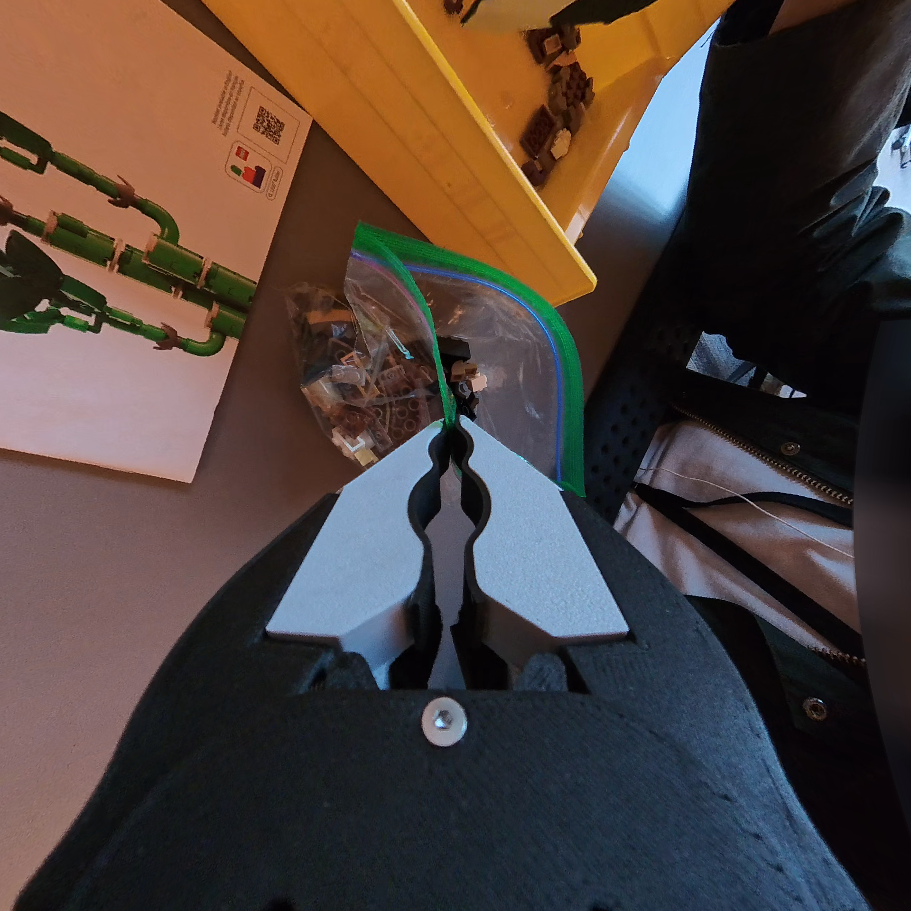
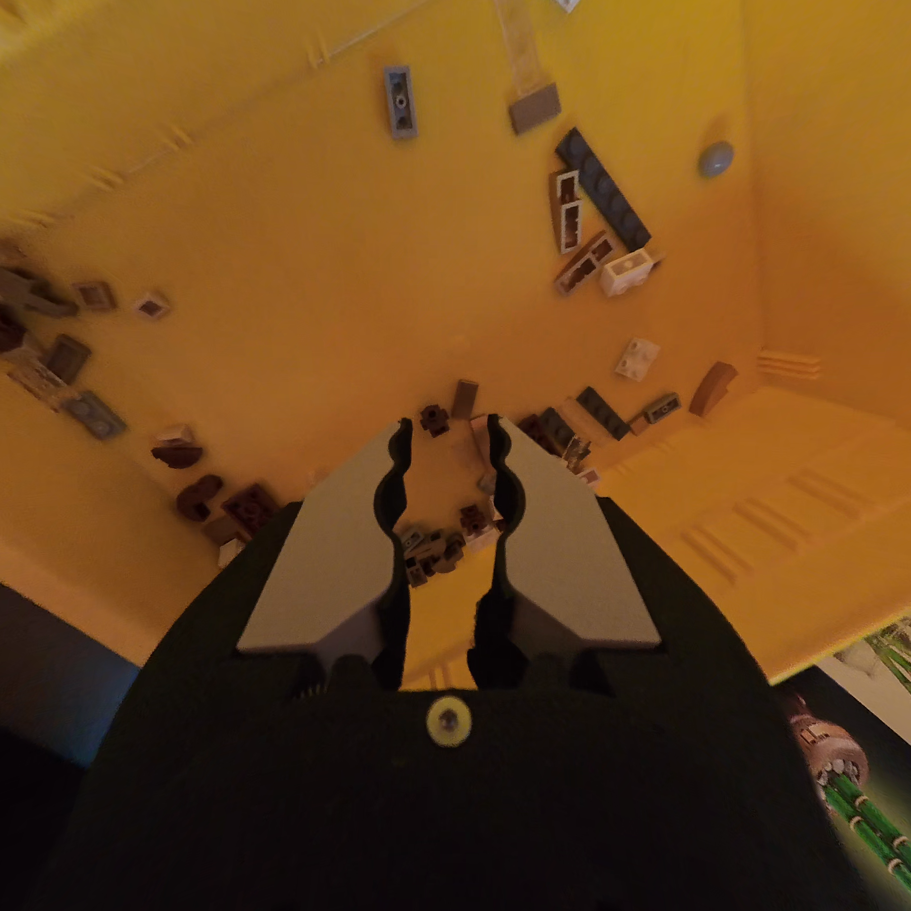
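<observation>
Left hand-held gripper (image 1: 451, 431) pinches zip bag (image 1: 498, 355) rim; right hand-held gripper (image 2: 448, 429) gapes over yellow bin (image 2: 296, 246)

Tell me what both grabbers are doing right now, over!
Left gripper shut on zip bag rim. Right gripper open over yellow bin, loose bricks below. Booklet beside bag.

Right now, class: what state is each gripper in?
Left gripper: shut on the clear zip bag's green edge.
Right gripper: open, empty, over the yellow plastic bin.
</observation>
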